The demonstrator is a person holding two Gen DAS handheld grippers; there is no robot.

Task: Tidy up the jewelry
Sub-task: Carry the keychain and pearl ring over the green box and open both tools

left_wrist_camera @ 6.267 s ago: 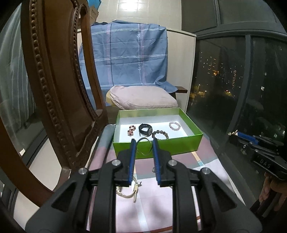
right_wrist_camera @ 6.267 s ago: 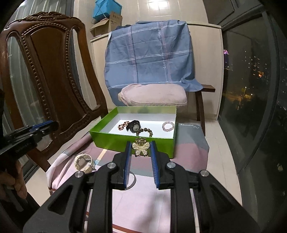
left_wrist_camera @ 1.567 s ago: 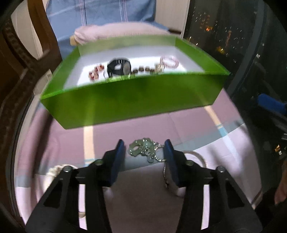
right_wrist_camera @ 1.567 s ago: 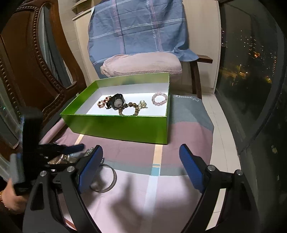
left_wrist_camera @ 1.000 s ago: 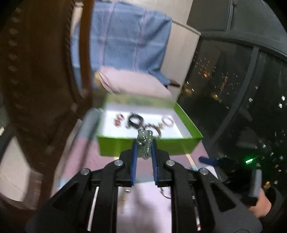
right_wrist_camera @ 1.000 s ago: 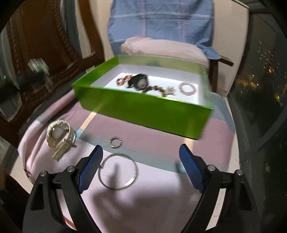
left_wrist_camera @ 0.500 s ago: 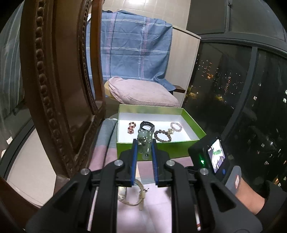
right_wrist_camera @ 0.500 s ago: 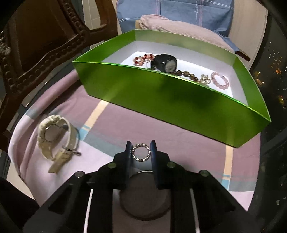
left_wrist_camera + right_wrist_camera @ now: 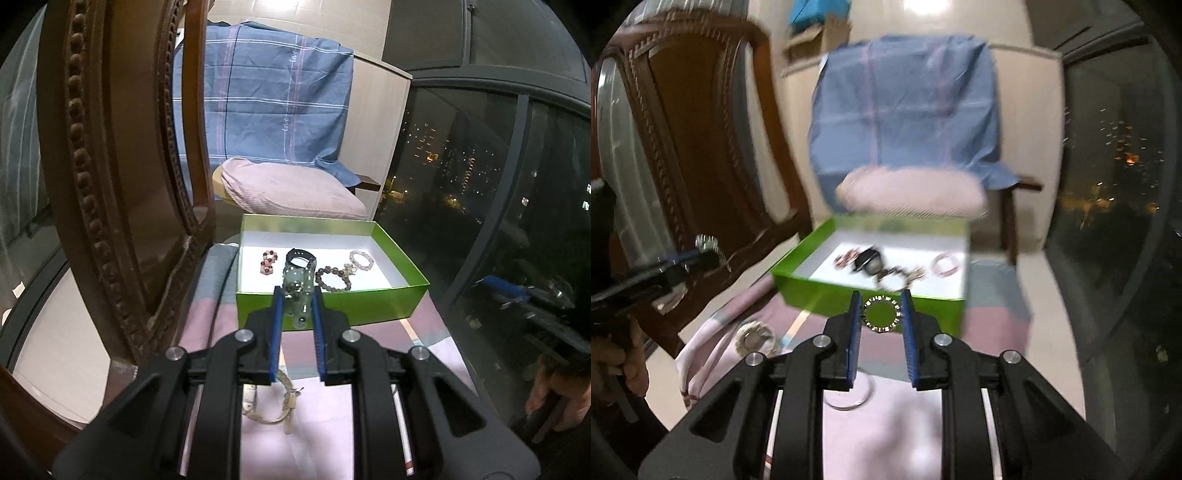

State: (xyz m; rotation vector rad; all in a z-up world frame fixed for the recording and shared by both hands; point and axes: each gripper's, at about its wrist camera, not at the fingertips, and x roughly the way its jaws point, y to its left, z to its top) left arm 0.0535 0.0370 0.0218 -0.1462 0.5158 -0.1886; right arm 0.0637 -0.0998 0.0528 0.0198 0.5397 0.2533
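1. Left tool (image 9: 297, 308) is pinched narrow on a pale green pendant (image 9: 295, 291), held in air just in front of the green box (image 9: 406, 295).
2. Right tool (image 9: 879, 314) has just closed onto a small sparkly ring (image 9: 881, 314), clear of the pink cloth (image 9: 886, 435).
3. Risk: ring is gripped by its rim only, so a fast swing could pop it out.
4. Risk: both tools head for one box and may bump over it.
5. Cream watch (image 9: 754, 338) and bangle (image 9: 849, 400) are still outside the box.

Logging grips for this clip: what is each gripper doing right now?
Left gripper: closed on the pale green pendant piece.
Right gripper: closed on the small studded ring.
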